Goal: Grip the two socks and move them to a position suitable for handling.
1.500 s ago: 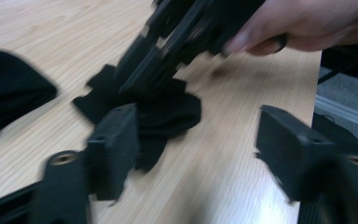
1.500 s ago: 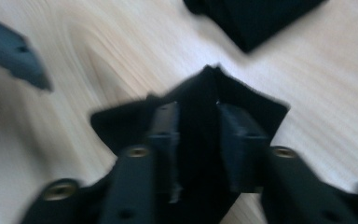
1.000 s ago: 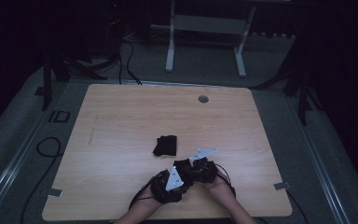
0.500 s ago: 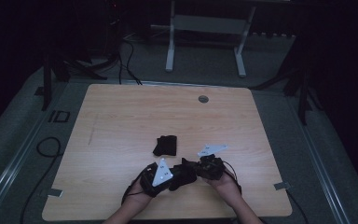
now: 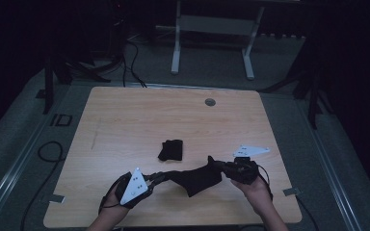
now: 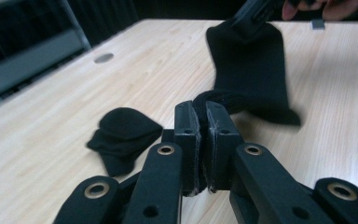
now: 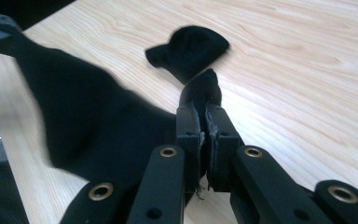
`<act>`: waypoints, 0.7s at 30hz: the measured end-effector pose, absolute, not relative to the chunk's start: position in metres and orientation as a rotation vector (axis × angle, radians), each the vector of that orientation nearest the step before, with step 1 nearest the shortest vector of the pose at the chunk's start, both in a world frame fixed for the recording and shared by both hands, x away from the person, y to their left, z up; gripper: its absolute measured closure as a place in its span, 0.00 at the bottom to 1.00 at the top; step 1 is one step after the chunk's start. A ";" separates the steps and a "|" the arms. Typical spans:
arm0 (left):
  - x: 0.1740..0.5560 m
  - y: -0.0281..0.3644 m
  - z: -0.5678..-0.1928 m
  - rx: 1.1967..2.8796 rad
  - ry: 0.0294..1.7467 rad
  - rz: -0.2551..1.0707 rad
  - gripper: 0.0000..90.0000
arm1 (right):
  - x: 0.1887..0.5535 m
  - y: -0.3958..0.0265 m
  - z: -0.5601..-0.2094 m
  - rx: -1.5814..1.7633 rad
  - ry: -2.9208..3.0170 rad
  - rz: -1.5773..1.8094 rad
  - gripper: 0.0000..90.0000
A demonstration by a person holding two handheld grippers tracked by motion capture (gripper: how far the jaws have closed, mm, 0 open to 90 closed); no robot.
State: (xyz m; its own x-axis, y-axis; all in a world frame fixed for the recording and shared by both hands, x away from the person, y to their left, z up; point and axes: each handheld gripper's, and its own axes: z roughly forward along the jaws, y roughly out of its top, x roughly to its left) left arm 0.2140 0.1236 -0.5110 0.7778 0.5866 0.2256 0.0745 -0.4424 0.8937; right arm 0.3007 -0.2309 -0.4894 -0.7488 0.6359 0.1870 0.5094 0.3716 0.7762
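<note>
While pinched taut, limp black knit sock (image 5: 196,179), pale woodgrain table (image 5: 139,115)

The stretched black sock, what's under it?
Under the stretched black sock, held up by the left gripper and right gripper, is bare wooden table. The spot straight beneath its hanging middle is covered.

I see black jaws with brass rivets; my left gripper (image 5: 158,179) carries a grey triangular plate (image 5: 134,186).

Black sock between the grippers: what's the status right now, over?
Left gripper and right gripper both shut on the black sock, stretched between them above the table. Folded sock lies apart behind. Nothing in the way.
</note>
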 end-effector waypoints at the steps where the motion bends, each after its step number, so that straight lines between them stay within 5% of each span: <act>1: 0.211 0.127 -0.515 1.962 0.495 0.651 0.95 | 0.300 -0.235 -0.491 1.054 2.476 1.320 0.95; 15: 0.200 0.134 -0.557 2.165 0.469 0.482 0.92 | 0.294 -0.261 -0.538 1.196 2.532 1.202 0.95; 21: 0.199 0.147 -0.560 2.221 0.509 0.413 0.73 | 0.289 -0.261 -0.540 1.188 2.553 1.168 0.88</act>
State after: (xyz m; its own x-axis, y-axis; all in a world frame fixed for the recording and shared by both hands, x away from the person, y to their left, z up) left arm 0.1985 0.1465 -0.5600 0.8655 0.4850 0.1251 0.2230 -0.5968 0.7708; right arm 0.2893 -0.2610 -0.5401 -0.6927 0.6868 0.2202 0.6157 0.4042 0.6765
